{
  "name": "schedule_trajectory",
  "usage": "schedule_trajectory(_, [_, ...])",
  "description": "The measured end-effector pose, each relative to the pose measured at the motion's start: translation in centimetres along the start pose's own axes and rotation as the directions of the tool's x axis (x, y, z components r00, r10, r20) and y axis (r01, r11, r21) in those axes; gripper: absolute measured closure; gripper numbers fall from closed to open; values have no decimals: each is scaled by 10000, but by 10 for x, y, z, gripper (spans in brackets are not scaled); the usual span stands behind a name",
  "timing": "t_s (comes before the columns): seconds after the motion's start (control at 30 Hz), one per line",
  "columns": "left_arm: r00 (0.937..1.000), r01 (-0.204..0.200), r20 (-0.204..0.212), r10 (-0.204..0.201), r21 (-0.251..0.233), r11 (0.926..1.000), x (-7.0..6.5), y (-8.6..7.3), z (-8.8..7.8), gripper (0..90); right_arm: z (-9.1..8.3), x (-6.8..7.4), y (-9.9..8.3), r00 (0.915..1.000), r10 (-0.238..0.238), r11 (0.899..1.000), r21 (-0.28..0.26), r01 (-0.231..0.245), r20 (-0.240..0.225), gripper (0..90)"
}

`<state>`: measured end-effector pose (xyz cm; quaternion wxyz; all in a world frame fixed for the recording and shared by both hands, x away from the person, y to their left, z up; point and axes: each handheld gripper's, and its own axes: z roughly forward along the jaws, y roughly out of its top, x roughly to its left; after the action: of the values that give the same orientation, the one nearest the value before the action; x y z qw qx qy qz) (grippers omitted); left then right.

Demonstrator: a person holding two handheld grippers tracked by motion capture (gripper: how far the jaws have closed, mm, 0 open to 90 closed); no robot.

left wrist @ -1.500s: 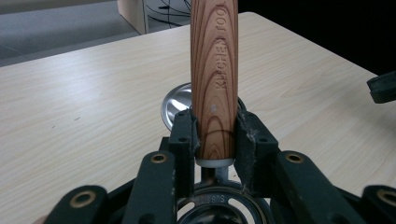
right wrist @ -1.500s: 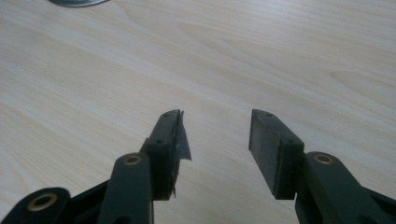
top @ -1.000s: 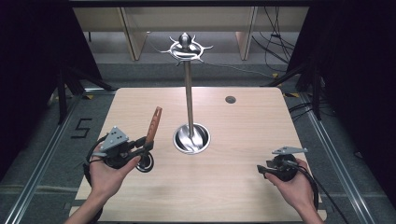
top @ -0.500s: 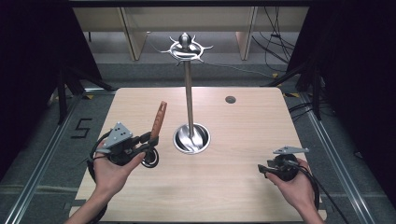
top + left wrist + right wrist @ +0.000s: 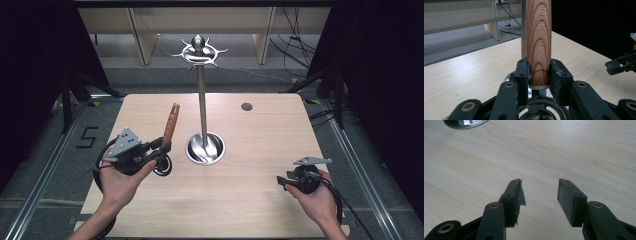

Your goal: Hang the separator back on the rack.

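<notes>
The left gripper (image 5: 162, 147) is clamping the wooden handle (image 5: 171, 124) of a kitchen utensil, its pads pressing on both sides near the handle's lower end. In the left gripper view the handle (image 5: 539, 42), stamped "KITCHEN TOOL", is standing nearly upright between the jaws, with the utensil's metal head (image 5: 537, 113) lying just below them. Seen from above, the handle is leaning toward one o'clock, sitting at about nine o'clock from the steel stand's round base (image 5: 205, 148) and just beside it. The stand's pole (image 5: 201, 105) is rising to a hooked crown (image 5: 199, 50). The right gripper (image 5: 283, 181) is hovering at four o'clock of the base, well apart, over the wooden table (image 5: 260, 130); its jaws are standing wide with nothing between them.
</notes>
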<state>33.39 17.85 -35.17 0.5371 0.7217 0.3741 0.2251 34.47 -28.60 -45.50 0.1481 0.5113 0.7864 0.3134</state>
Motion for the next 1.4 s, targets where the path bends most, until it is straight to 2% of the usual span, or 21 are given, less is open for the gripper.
schedule_trajectory(0.03, [10000, -20, -7, 20, -51, 10000, -1, 1, 0, 692, 0, 0, 0, 10000, -18, 10000, -44, 18, 33, 542])
schedule_trajectory(0.1, [10000, -13, -33, 12, -114, 9999, -1, 2, -1, 692, -1, 1, 0, 9997, 248, 9996, 111, -248, 27, 540])
schedule_trajectory(0.13, [10000, -26, -49, 26, -159, 9999, -1, 3, -1, 692, 0, -1, 0, 10000, 23, 10000, -33, -24, -49, 540])
schedule_trajectory(0.2, [10000, -39, -59, 38, -208, 9998, -1, 5, 0, 692, 0, -1, 0, 10000, 25, 10000, -29, -25, -42, 539])
schedule_trajectory(0.27, [10000, -56, -61, 55, -266, 9996, -2, 7, 0, 692, -1, 1, 0, 9995, 323, 9994, 138, -323, -33, 539])
schedule_trajectory(0.63, [9997, -247, -38, 245, -415, 9988, -3, 19, 4, 692, -2, 1, 0, 9995, 298, 9995, 105, -299, 43, 537])
schedule_trajectory(1.4, [9991, -430, 21, 433, -669, 9968, -9, 31, 6, 692, -2, 1, 0, 9992, 381, 9992, 73, -382, 87, 532])
